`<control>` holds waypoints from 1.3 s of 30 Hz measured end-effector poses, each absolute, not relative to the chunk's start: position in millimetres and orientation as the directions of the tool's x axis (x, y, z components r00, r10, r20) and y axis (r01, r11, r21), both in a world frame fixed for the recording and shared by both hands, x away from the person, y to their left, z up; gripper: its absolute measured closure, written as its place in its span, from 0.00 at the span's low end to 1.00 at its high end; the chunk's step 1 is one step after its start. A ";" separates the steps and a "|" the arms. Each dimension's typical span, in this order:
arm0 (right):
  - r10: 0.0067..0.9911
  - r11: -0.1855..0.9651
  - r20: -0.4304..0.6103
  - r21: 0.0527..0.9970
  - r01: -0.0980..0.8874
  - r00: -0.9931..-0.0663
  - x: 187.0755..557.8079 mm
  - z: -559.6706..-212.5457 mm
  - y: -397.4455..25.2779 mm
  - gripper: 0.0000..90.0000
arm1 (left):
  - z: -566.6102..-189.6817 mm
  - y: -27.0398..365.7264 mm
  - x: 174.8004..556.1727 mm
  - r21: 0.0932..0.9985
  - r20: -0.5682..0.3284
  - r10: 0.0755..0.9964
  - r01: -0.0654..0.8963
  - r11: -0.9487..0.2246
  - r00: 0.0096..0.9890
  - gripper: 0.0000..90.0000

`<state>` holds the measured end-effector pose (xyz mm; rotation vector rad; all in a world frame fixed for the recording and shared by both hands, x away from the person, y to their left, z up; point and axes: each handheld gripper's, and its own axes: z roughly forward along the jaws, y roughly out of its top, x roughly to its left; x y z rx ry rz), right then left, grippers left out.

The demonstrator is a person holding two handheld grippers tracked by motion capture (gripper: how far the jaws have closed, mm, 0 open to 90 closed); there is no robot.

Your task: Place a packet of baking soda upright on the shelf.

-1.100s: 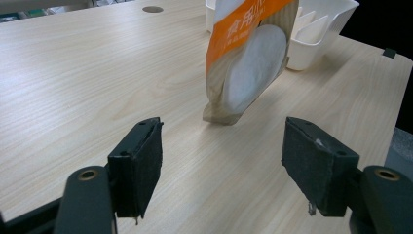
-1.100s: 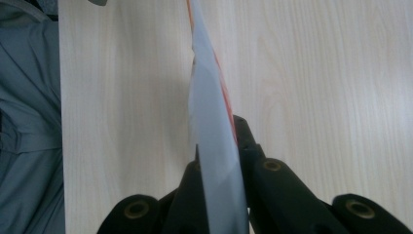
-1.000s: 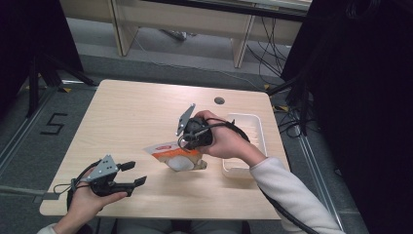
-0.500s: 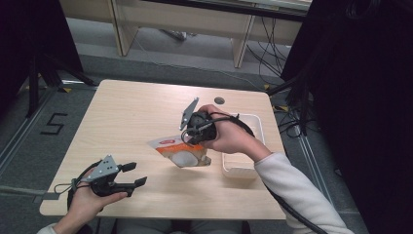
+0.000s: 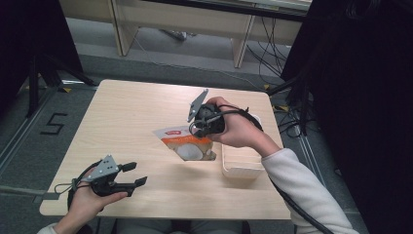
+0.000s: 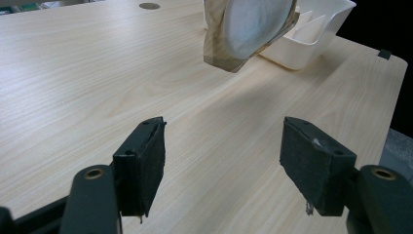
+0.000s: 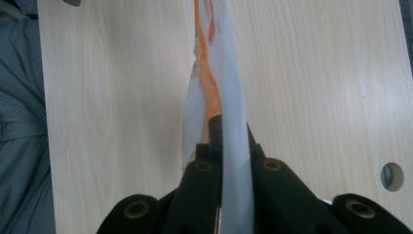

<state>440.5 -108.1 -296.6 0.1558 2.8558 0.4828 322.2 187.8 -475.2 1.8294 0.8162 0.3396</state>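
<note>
A white and orange pouch (image 5: pixel 187 145) hangs over the middle of the table, clear of the wood in the left gripper view, where the pouch (image 6: pixel 248 29) shows a round white patch. My right gripper (image 5: pixel 197 130) is shut on its top edge. In the right gripper view the pouch (image 7: pixel 226 83) runs edge-on between the closed jaws of the right gripper (image 7: pixel 229 127). My left gripper (image 5: pixel 138 174) rests near the front left corner, open and holding nothing. The same left gripper (image 6: pixel 224 151) points toward the pouch with bare table between its pads.
A white plastic tray (image 5: pixel 241 165) sits at the right side of the table, just right of the pouch; the tray (image 6: pixel 319 31) has dividers inside. A small round hole (image 6: pixel 149 6) marks the far table edge. Table legs and cables lie on the floor beyond.
The right gripper has carried the pouch up and slightly away toward the far right. The left gripper has stayed where it was, still open.
</note>
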 end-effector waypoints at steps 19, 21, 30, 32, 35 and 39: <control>0.196 0.937 -0.197 0.326 0.124 -0.961 439.6 -285.5 -129.6 1.00 | -474.5 187.9 322.9 0.905 -0.145 0.676 0.373 -0.204 0.722 0.36; 0.181 0.939 -0.204 0.326 0.108 -0.962 440.5 -284.4 -131.9 1.00 | -474.3 187.7 322.8 0.907 -0.147 0.675 0.371 -0.200 0.723 0.36; 0.191 0.936 -0.203 0.331 0.116 -0.960 440.1 -277.5 -144.5 1.00 | -474.4 188.0 322.8 0.906 -0.143 0.678 0.370 -0.203 0.721 0.36; 0.195 0.936 -0.204 0.331 0.120 -0.960 439.6 -277.3 -146.0 1.00 | -474.5 188.0 322.9 0.907 -0.144 0.678 0.371 -0.202 0.721 0.36; 0.200 0.935 -0.200 0.331 0.126 -0.959 439.9 -277.2 -152.9 1.00 | -474.3 189.9 324.6 0.908 -0.124 0.680 0.359 -0.217 0.723 0.35; 0.195 0.933 -0.201 0.339 0.119 -0.960 440.3 -276.9 -159.9 1.00 | -475.2 190.5 325.3 0.908 -0.140 0.685 0.369 -0.199 0.715 0.35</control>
